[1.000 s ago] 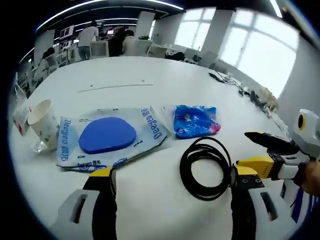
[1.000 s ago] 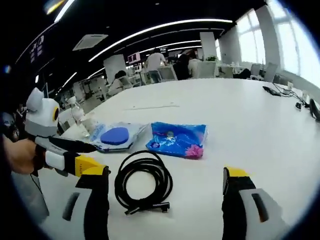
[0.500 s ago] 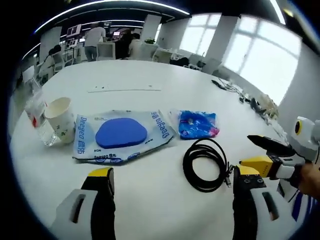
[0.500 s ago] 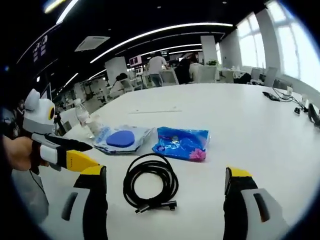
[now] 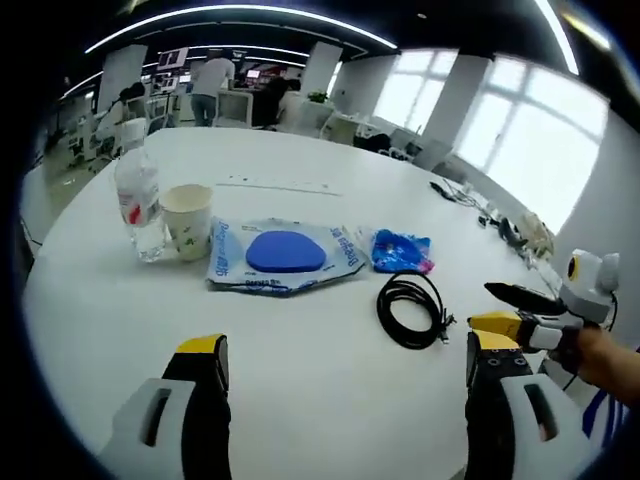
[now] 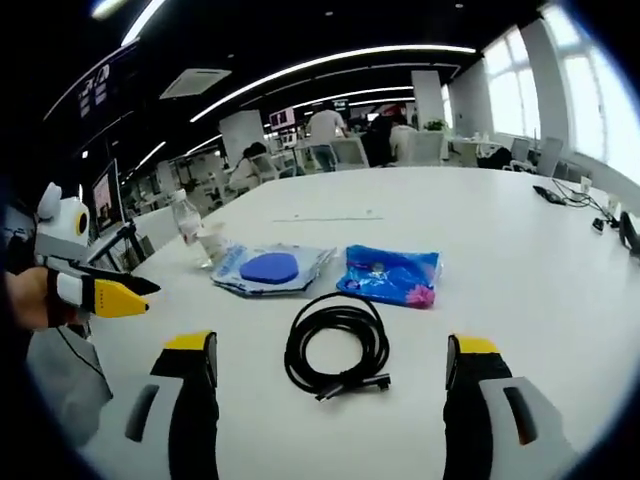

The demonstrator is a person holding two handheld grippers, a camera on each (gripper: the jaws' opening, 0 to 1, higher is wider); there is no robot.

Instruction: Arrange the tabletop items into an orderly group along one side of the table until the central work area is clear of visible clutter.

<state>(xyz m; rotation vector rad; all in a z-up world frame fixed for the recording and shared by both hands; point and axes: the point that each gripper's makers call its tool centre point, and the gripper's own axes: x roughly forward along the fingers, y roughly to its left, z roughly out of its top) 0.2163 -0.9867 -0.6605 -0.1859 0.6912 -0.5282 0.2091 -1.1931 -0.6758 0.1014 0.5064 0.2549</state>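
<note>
Both grippers spread, empty: left gripper [image 5: 340, 400], right gripper [image 6: 330, 400]. Coiled black cable [image 6: 337, 343] just ahead of right jaws; blue packet [image 6: 391, 275], pad pouch [image 6: 272, 268], cup [image 5: 187, 221], bottle [image 5: 137, 202] beyond. Risk: loose coil unwinds when pinched, drags clutter.

On the table [image 5: 300, 340], a water bottle [image 5: 137, 205] stands at the far left of the row with a paper cup [image 5: 187, 220] just beside it on its right. Next along lies a flat plastic packet [image 5: 285, 257], and right of that a smaller snack bag [image 5: 402, 251]. A coiled cable [image 5: 412, 310] lies in front of the snack bag, nearer the edge. In the right gripper view the same row runs behind the coiled cable [image 6: 337, 343].
</note>
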